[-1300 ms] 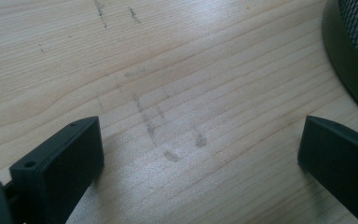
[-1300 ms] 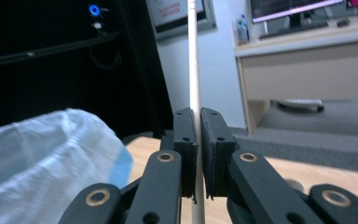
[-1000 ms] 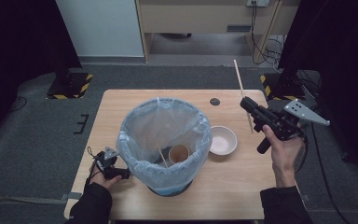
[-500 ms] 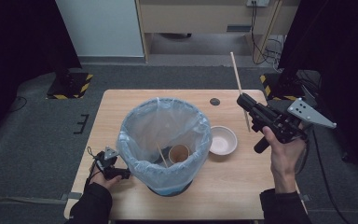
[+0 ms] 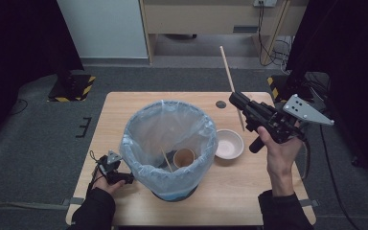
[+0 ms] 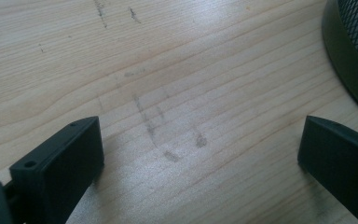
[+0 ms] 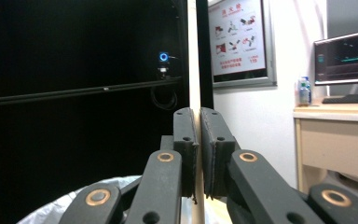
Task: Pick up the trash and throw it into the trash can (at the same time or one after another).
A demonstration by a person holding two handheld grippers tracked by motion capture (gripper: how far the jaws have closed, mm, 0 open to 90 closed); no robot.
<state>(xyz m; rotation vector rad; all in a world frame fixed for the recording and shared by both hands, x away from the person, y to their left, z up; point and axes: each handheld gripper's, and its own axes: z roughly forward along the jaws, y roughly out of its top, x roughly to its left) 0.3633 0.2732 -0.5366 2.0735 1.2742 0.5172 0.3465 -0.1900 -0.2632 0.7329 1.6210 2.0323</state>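
Partly done: one chopstick (image 5: 165, 160) and paper cup (image 5: 184, 157) already inside lined bin (image 5: 143, 125); second chopstick (image 5: 229, 75) clamped in right gripper (image 5: 235, 99), raised beside the bin; bowl (image 5: 229, 144) remaining; left gripper (image 6: 200, 144) spread wide, empty.

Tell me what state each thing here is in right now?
Right gripper: shut on a wooden stick, raised above the table.
Left gripper: open, nothing between its jaws, low over the table.
Bin: upright, lined with a bag; a paper cup and another stick lie inside.
Bowl: upright, empty, beside the bin.
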